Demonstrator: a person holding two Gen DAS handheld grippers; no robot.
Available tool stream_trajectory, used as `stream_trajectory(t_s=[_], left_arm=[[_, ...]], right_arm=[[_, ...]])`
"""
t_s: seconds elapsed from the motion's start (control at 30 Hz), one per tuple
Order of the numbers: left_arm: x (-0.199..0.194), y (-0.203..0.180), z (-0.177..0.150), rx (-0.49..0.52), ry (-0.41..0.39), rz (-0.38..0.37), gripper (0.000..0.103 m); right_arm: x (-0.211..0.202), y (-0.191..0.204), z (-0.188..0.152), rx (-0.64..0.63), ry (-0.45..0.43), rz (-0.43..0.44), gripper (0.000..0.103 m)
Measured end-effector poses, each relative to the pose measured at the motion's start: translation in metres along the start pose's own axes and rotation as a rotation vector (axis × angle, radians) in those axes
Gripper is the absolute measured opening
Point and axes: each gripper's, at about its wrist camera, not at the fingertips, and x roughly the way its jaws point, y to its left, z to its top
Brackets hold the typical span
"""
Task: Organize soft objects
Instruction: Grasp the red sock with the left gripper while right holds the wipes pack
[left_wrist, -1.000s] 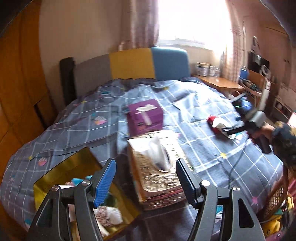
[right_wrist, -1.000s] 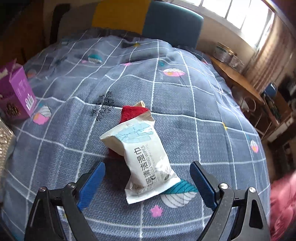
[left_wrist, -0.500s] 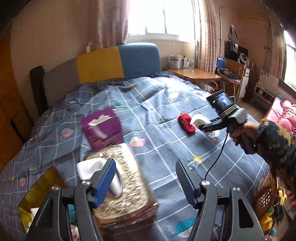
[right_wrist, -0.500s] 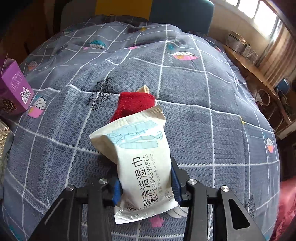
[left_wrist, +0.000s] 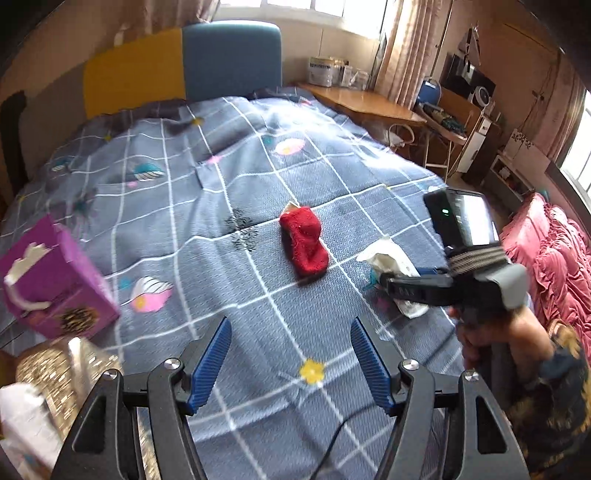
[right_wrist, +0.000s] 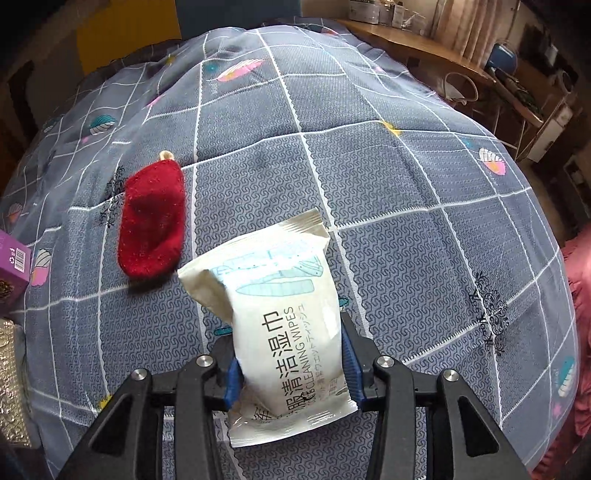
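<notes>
Wipes pack (right_wrist: 284, 325) pinched mid-body in my right gripper (right_wrist: 290, 360), lifted just off bedspread (right_wrist: 406, 229), ready to carry off. Red sock (right_wrist: 153, 230) lies just left, beyond it. My left gripper (left_wrist: 290, 360) wide, empty, aimed at sock, likely next pick.

Yellow-blue headboard (left_wrist: 184, 62), wooden desk (left_wrist: 362, 103) under bright window (left_wrist: 332, 7).
</notes>
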Motion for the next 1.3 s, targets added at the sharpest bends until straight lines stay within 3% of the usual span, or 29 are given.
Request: stream_trajectory(t_s=[0.47, 0.73, 0.8, 0.83, 0.93, 1.07, 1.17, 1.3], left_arm=[[0.123, -0.017, 0.070, 0.034, 0.102, -0.008, 0.066], [0.178, -0.032, 0.097, 0.103, 0.145, 0.047, 0.066], [0.188, -0.028, 0.097, 0.097, 0.165, 0.050, 0.049], [0.191, -0.027, 0.097, 0.095, 0.173, 0.052, 0.031], [0.187, -0.020, 0.098, 0.077, 0.164, 0.025, 0.020], [0.165, -0.013, 0.114, 0.097, 0.131, 0.030, 0.017], [0.139, -0.002, 0.138, 0.111, 0.088, 0.074, 0.017], [0.099, 0.035, 0.179, 0.082, 0.022, 0.189, 0.017]], right_arm=[[0.010, -0.021, 0.005, 0.068, 0.039, 0.018, 0.048], [0.010, -0.031, 0.011, 0.066, 0.040, 0.021, 0.049], [0.011, -0.026, 0.012, 0.043, 0.033, 0.007, 0.048], [0.011, -0.023, 0.013, 0.032, 0.027, 0.000, 0.048], [0.010, -0.016, 0.012, -0.007, 0.012, -0.021, 0.047], [0.008, -0.010, 0.011, -0.025, 0.000, -0.018, 0.047], [0.008, -0.005, 0.010, -0.048, -0.005, -0.014, 0.047], [0.007, -0.001, 0.006, -0.064, -0.013, -0.004, 0.047]])
